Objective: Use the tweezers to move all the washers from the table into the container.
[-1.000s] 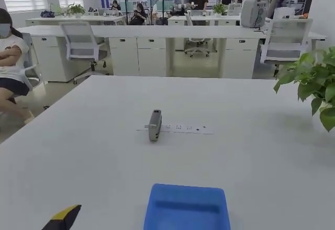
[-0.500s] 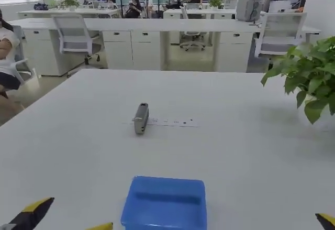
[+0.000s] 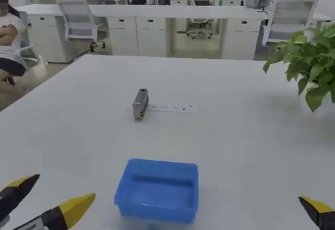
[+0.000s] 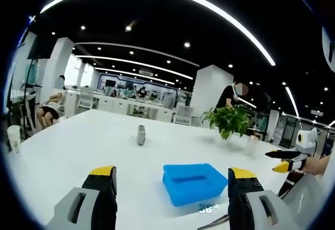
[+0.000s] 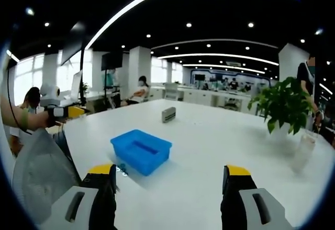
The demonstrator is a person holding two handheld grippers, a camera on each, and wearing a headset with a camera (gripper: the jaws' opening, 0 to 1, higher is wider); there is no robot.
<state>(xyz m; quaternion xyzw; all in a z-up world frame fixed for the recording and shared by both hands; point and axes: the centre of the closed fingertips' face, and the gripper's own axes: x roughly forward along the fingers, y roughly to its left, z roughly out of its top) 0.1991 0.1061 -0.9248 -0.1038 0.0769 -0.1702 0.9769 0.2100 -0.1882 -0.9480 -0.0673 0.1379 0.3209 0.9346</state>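
Note:
A blue container (image 3: 157, 188) sits on the white table (image 3: 235, 135) just ahead of me, and nothing shows inside it. My left gripper (image 3: 63, 188) hovers open at its near left, the yellow-tipped jaws wide apart with nothing between them. One yellow fingertip (image 3: 313, 207) of my right gripper shows at the near right. In the left gripper view the container (image 4: 193, 183) lies ahead of the left gripper (image 4: 172, 171), with small washers (image 4: 208, 207) and a thin tweezers-like piece (image 4: 214, 220) in front of it. The right gripper (image 5: 170, 168) is open and faces the container (image 5: 141, 149).
A grey device (image 3: 140, 103) stands on a flat white strip (image 3: 172, 107) at mid-table. A leafy plant (image 3: 309, 57) overhangs the right side. Desks, chairs and seated people fill the room behind. A cup (image 4: 14, 135) stands at the far left table edge.
The head camera has tilted down, so the container sits higher in the picture. Both left jaws and one right tip have come up into the bottom of the picture.

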